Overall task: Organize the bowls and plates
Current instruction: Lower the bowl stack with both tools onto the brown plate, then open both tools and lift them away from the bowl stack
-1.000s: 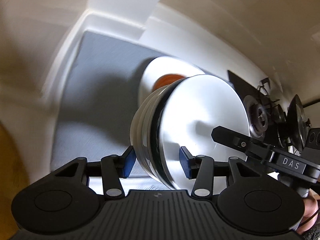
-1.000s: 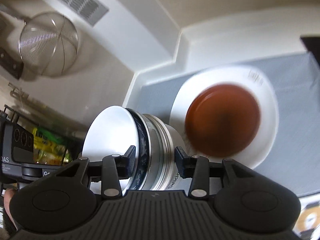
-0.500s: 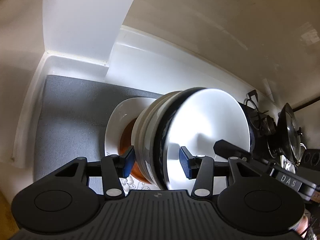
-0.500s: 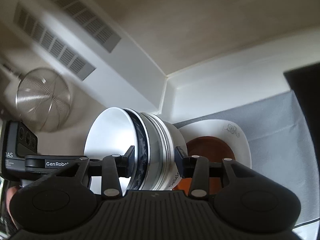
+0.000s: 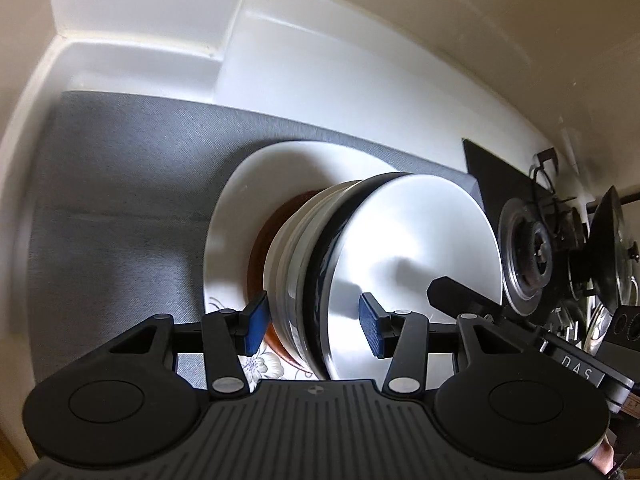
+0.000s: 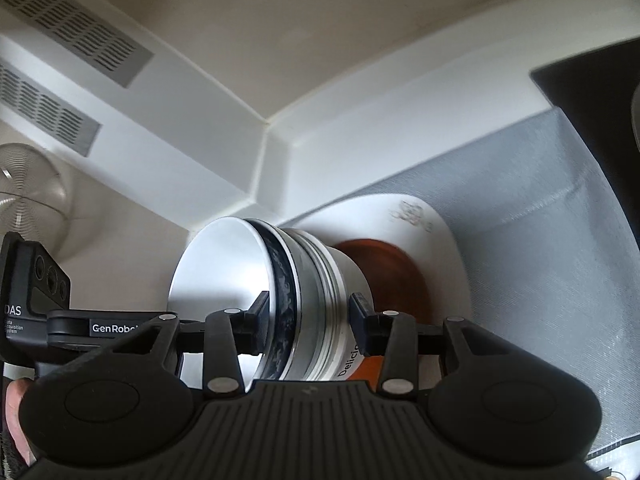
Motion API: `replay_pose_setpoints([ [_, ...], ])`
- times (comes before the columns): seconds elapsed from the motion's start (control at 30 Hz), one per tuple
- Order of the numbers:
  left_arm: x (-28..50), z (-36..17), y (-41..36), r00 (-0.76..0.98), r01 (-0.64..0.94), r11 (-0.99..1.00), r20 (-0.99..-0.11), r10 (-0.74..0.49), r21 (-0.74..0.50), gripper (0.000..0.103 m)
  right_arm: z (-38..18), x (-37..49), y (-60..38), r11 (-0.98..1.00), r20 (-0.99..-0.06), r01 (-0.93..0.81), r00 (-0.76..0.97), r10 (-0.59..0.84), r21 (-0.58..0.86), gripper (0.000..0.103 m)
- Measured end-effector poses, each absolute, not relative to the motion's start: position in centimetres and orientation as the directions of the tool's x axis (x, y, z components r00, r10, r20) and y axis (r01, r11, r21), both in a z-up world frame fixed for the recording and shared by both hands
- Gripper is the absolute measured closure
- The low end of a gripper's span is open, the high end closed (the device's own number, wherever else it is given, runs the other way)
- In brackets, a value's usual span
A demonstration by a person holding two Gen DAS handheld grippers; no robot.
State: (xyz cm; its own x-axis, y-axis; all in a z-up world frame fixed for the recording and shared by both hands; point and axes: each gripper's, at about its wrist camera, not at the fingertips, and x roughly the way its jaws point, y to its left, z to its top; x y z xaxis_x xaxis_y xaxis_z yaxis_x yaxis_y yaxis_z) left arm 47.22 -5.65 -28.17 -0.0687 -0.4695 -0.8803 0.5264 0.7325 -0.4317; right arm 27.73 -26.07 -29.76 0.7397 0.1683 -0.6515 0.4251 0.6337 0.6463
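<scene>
A stack of nested bowls (image 5: 360, 264), white with a dark blue-patterned one on top, is held from both sides. My left gripper (image 5: 312, 328) is shut on the stack's rims from one side. My right gripper (image 6: 308, 320) is shut on the same stack (image 6: 312, 292) from the other side. The stack's base meets a brown plate (image 6: 384, 268) that lies on a white plate (image 5: 240, 232) with a flower print. The plates lie on a grey mat (image 5: 120, 200).
White wall and ledge (image 5: 320, 64) run behind the mat. A gas burner (image 5: 532, 252) and dark pot lid (image 5: 608, 252) stand on the far side in the left wrist view. A wire strainer (image 6: 28, 200) hangs by vent grilles (image 6: 72, 32).
Both grippers have carried the bowl stack down onto the brown plate; the plates now sit closer behind the stack. Both grips are unchanged.
</scene>
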Motion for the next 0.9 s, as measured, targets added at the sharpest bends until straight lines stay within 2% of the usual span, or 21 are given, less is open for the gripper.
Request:
replay_pose_setpoints([
  [0.23,47.2,-29.6,-7.1,-0.074,0.537,0.733,-0.889,-0.453,-0.418,0.053,-32.2,28.0,-26.7,0.615,-0.662,0.456,0.735,0.147,0.643,0.057],
  [0.67,46.9,-29.3,-6.2,-0.056,0.559,0.705,-0.869,-0.492,-0.436,0.052,-31.9,28.3,-26.4,0.636,-0.677,0.482,0.731,0.087,0.602,0.056],
  [0.73,46.3,-28.3,-5.7,-0.020,0.550,0.719,-0.867,-0.497,-0.425,0.045,-31.4,28.0,-26.0,0.638,-0.679,0.494,0.732,0.063,0.591,0.053],
  [0.8,45.2,-26.3,-4.9,0.053,0.567,0.716,-0.849,-0.526,-0.408,0.032,-30.8,27.6,-25.4,0.655,-0.692,0.500,0.720,0.050,0.567,0.048],
  [0.9,42.1,-22.1,-3.7,0.226,0.618,0.731,-0.826,-0.517,-0.288,0.026,-28.9,25.9,-24.4,0.689,-0.697,0.503,0.717,0.003,0.521,0.045],
])
